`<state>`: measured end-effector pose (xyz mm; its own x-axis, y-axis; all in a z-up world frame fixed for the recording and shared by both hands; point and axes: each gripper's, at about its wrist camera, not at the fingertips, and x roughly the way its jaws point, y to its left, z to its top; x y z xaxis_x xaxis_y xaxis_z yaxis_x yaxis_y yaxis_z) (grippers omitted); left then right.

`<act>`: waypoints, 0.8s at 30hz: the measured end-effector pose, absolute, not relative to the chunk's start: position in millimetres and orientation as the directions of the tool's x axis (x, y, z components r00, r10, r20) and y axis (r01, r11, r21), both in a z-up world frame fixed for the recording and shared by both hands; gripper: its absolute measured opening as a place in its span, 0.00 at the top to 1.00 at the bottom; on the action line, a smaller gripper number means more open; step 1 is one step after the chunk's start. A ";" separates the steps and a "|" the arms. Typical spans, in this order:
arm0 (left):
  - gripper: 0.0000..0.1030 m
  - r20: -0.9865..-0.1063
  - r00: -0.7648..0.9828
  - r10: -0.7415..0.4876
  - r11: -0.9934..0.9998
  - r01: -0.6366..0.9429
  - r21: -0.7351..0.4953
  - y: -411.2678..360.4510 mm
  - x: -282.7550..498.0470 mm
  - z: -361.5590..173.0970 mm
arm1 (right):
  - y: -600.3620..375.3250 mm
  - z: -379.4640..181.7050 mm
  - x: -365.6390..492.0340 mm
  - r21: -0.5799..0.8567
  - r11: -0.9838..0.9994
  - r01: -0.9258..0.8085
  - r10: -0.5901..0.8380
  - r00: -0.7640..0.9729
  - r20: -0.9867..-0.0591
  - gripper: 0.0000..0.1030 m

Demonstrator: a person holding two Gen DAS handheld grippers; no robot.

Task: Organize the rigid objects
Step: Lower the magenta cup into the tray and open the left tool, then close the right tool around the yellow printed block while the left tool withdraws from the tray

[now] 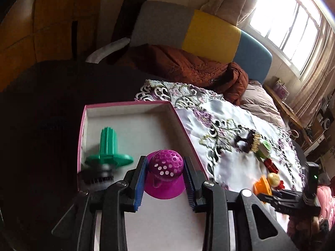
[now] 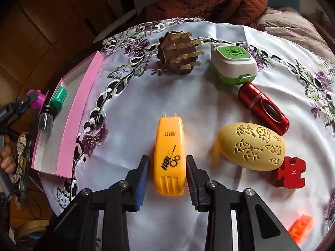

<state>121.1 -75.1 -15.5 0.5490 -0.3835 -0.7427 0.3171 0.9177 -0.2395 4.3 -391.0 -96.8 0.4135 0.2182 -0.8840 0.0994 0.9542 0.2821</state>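
A magenta perforated plastic dome [image 1: 165,174] is clamped in the left hand-held gripper [image 1: 165,186] above the pink-rimmed cardboard box [image 1: 125,104]. An orange plastic case [image 2: 169,156] on the cloth-covered surface [image 2: 129,113] is straddled, ungripped, by the slightly parted right hand-held gripper [image 2: 167,179].

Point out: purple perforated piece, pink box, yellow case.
purple perforated piece [image 1: 166,164], left wrist view, on its holed dome.
pink box [image 1: 125,104], left wrist view, on its far rim.
yellow case [image 2: 170,146], right wrist view, mid top face, above the gear logo.
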 end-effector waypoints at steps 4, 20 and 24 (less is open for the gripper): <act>0.68 -0.760 0.543 -0.358 0.925 0.315 -0.211 -86.6 143.9 -25.9 | -389.3 -96.6 4.3 0.267 0.960 0.087 0.209 0.412 -0.887 0.64; 0.58 -0.811 0.534 -0.239 0.960 0.257 -0.113 -88.8 175.4 -53.2 | -378.9 -96.2 6.7 0.267 0.963 0.045 0.225 0.414 -0.882 0.43; 0.58 -0.789 0.567 -0.238 0.961 0.255 -0.107 -82.7 144.2 -38.0 | -378.1 -95.7 6.8 0.277 0.960 0.048 0.233 0.417 -0.879 0.38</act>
